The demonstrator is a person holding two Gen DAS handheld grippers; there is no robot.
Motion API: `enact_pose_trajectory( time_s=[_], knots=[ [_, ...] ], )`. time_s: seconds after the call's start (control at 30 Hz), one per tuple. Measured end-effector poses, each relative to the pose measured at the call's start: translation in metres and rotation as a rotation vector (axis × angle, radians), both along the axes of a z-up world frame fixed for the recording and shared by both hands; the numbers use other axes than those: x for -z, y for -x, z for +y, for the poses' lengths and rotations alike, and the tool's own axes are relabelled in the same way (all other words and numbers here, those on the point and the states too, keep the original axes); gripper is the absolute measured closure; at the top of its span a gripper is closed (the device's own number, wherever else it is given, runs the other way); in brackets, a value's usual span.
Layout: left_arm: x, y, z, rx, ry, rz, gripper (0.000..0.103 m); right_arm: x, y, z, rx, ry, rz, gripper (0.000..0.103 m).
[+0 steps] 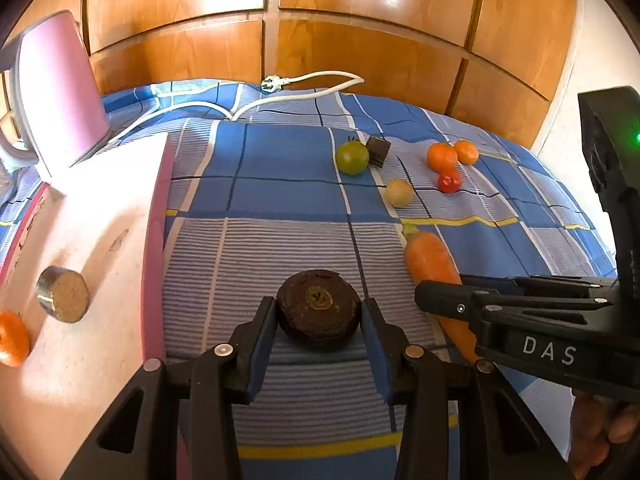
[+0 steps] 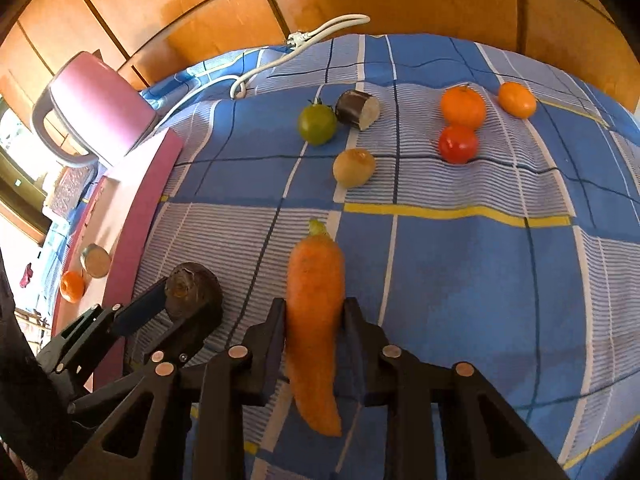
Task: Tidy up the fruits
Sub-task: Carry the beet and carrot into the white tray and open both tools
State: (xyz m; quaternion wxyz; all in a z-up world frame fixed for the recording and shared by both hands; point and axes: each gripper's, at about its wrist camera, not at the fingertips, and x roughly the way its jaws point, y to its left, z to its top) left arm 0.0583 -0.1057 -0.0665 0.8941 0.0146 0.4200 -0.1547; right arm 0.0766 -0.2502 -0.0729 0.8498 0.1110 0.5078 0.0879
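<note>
The carrot lies lengthwise on the blue checked bedspread, leafy end pointing away, and the right gripper is clamped on its middle, both pads pressed against its sides. Just to its left a dark beet sits on the cloth between the fingers of the left gripper, which grasp it on both sides. Farther off on the bedspread are a yellowish round fruit, a green tomato touching a cut piece of eggplant, and a red tomato against a large tangerine, with a smaller tangerine apart to the right. On the left stands a pink tray holding another eggplant piece and one tangerine. A white power cord lies along the far edge.
</note>
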Motion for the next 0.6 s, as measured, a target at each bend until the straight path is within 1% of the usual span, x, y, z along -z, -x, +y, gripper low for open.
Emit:
enact_pose_trajectory(
  time_s=[0.13,0.27,0.37,0.5,0.6],
  knots=[
    [-0.007,0.01,0.001,0.014,-0.003,-0.021,0.06,0.0,0.015,0.0,0.018,0.032,-0.028,0.076],
    [-0.015,0.017,0.005,0.016,0.012,-0.036,0.06,-0.003,0.029,0.0,0.032,0.062,-0.043,0.076],
    [-0.023,0.022,0.008,0.021,0.024,-0.051,0.06,-0.003,0.038,-0.003,0.027,0.028,-0.041,0.076],
    [-0.026,0.026,0.011,0.018,0.033,-0.044,0.06,-0.003,0.048,-0.008,0.04,-0.034,-0.034,0.077],
    [-0.029,0.029,0.014,0.011,0.034,-0.057,0.06,-0.005,0.054,-0.01,0.049,-0.07,-0.039,0.077]
  ],
)
